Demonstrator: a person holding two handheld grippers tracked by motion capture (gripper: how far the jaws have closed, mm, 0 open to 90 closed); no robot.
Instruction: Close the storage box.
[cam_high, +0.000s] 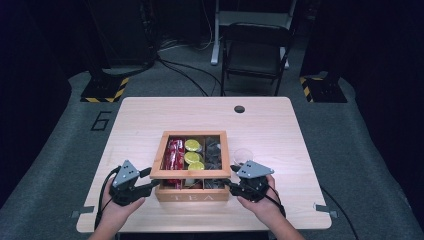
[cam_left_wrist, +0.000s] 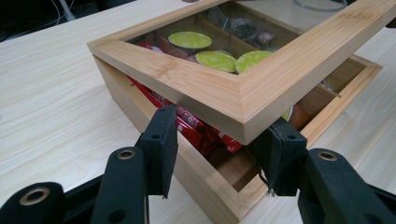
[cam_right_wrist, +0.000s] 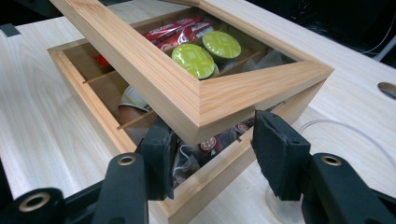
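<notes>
Both grippers' fingers (cam_left_wrist: 161, 140) straddle the raised lid's (cam_high: 190, 173) front corners.

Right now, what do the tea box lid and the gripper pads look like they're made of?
Lid: pale wood frame, probably bamboo, judging by its fine straight grain and mitred corner, with a satin finish; its window is clear, glass or plastic, since the green capsules show through. Left hand-held gripper pads: matte black, seemingly rubber or foam, with rough-cut edges.

Left gripper (cam_high: 150, 179) and right gripper (cam_high: 227, 183) low, facing inward (jaws partly apart), hands behind.
</notes>
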